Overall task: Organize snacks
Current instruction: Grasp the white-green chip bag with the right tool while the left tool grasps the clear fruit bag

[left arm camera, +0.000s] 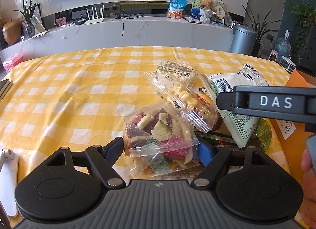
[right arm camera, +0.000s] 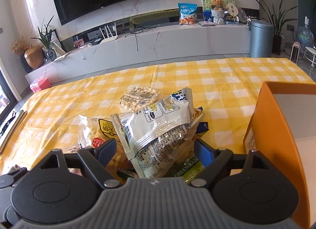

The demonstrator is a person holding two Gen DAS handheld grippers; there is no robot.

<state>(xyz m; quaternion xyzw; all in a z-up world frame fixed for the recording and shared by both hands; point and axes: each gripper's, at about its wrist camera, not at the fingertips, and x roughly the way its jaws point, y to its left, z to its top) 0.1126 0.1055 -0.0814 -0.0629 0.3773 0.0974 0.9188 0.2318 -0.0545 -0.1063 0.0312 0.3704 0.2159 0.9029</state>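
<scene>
Bench (left arm camera: 59, 90) under yellow-check cloth fills mid-frame in both views. Orange box (right arm camera: 276, 130) stands at right edge of right wrist view. Snack pile sits lower centre-right: white-green packet (right arm camera: 158, 130) tilted on top, leaning on a yellow-label clear packet (right arm camera: 102, 130); puffed-ball packet (right arm camera: 138, 96) lies flat behind. Left gripper (left arm camera: 160, 148): released, fingers either side of the clear mixed-chip bag (left arm camera: 158, 138); contact unclear. Right gripper (right arm camera: 156, 148): released, straddling the white-green packet's lower end.
</scene>
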